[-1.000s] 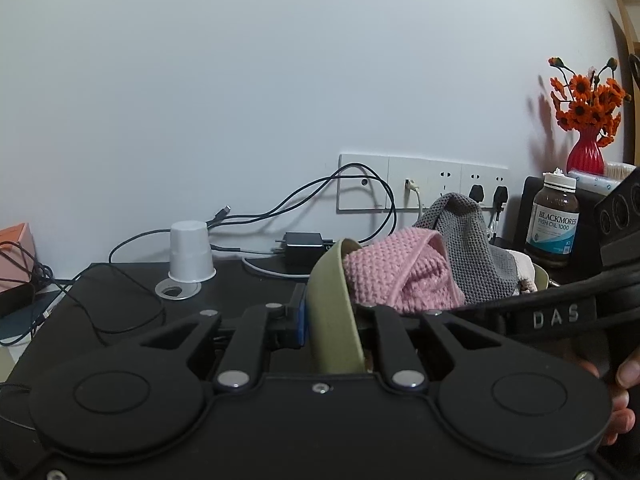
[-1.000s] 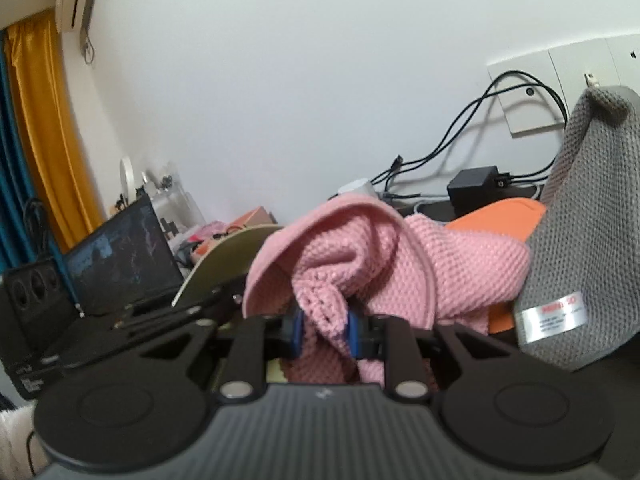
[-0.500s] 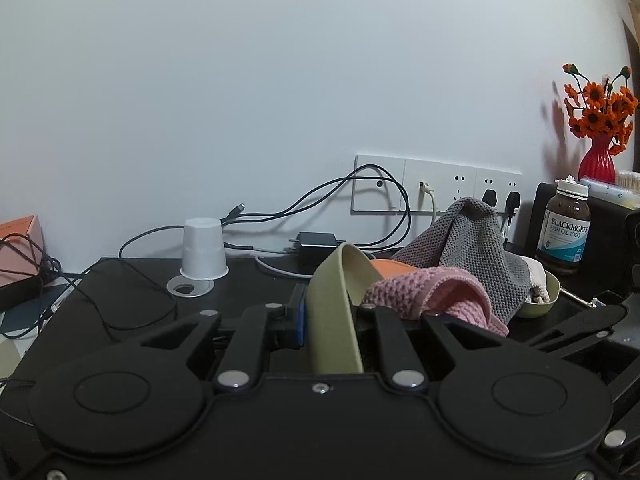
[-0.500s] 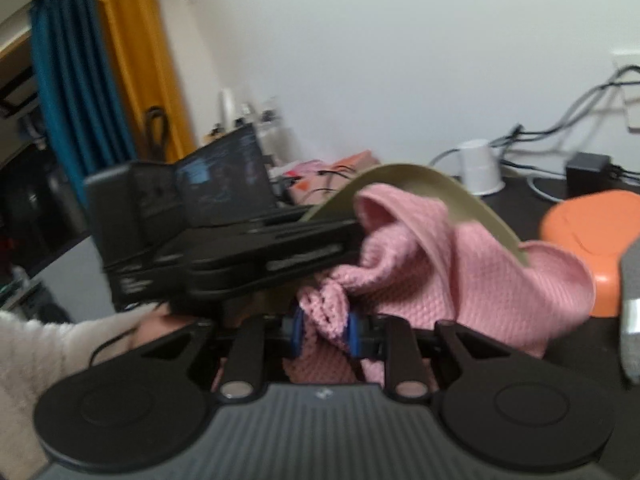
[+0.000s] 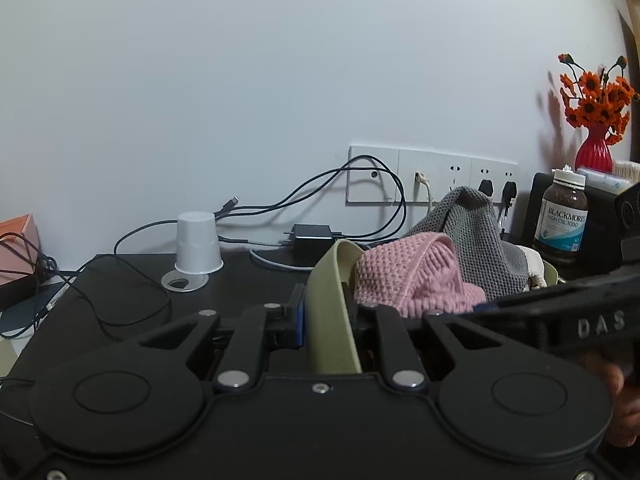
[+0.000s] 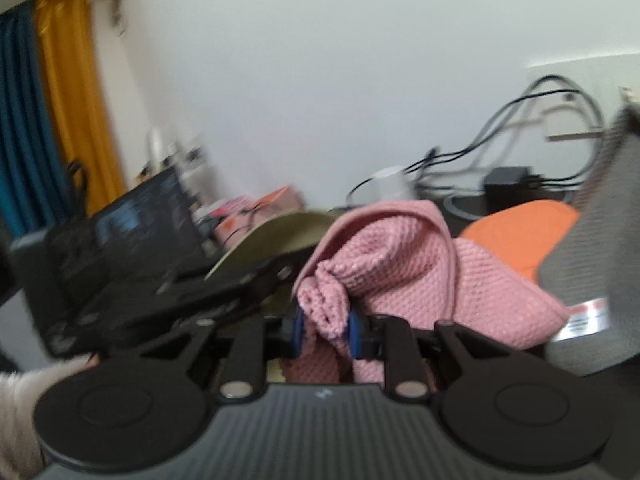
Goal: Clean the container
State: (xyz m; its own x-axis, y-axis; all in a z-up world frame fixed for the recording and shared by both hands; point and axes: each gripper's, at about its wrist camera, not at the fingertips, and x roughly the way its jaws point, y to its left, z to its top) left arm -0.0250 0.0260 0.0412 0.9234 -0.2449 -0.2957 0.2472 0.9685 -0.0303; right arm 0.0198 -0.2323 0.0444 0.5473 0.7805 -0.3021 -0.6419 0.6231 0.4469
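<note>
Up front, the left gripper (image 5: 326, 320) has its jaws closed tight on the wall of an olive-green container (image 5: 330, 312), held edge-on above the black worktop (image 5: 120, 292). The right gripper (image 6: 324, 330) has its jaws drawn in on a bunched fold of pink cloth (image 6: 400, 264), with only the fabric between the blue pads. That pink cloth lies pressed against the container's inner face, just beside the rim; the right view is blurred. Behind it stands a grey cloth (image 5: 476, 240), draped upright, and an orange bowl (image 6: 520, 228) sits upside down near it. Farther back, a white paper cup (image 5: 198, 242) rests inverted, and a brown supplement bottle (image 5: 562, 216) stands capped at the right.
</note>
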